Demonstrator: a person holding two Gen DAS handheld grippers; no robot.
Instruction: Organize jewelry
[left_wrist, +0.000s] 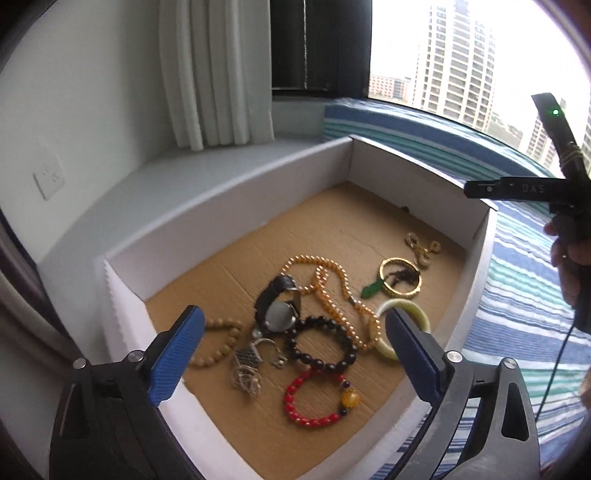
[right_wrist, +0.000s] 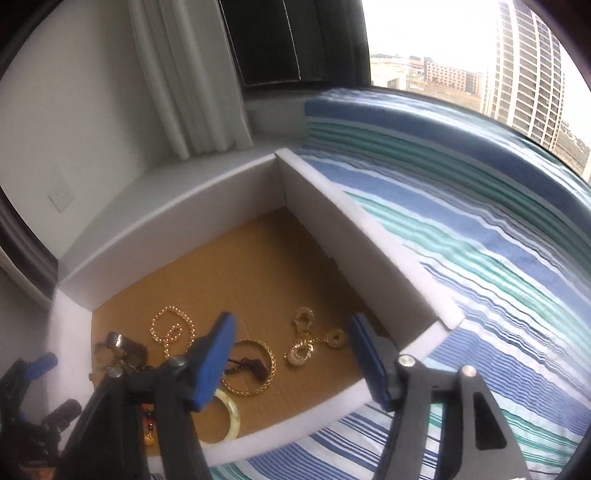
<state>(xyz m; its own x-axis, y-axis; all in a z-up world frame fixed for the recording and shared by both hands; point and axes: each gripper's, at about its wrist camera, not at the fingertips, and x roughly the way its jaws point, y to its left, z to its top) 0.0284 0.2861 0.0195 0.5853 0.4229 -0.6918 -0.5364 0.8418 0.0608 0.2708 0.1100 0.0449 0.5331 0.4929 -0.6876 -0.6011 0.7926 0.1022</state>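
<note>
Jewelry lies heaped in the white-walled tray (left_wrist: 229, 206) at lower centre of both views, black bead bracelet (left_wrist: 323, 345) between the wide-open, empty left gripper (left_wrist: 295, 354), gold bangle (right_wrist: 255, 367) beside the parted, empty right gripper (right_wrist: 291, 363).

A pale wall (left_wrist: 74, 110) carries a white socket plate (left_wrist: 49, 181). White curtains (left_wrist: 218, 74) hang beside a dark blind (left_wrist: 321, 44). Daylight enters through the window (left_wrist: 461, 55), which shows high-rise buildings (right_wrist: 528, 74). Below it lies a blue, green and white striped bedcover (right_wrist: 480, 240).
</note>
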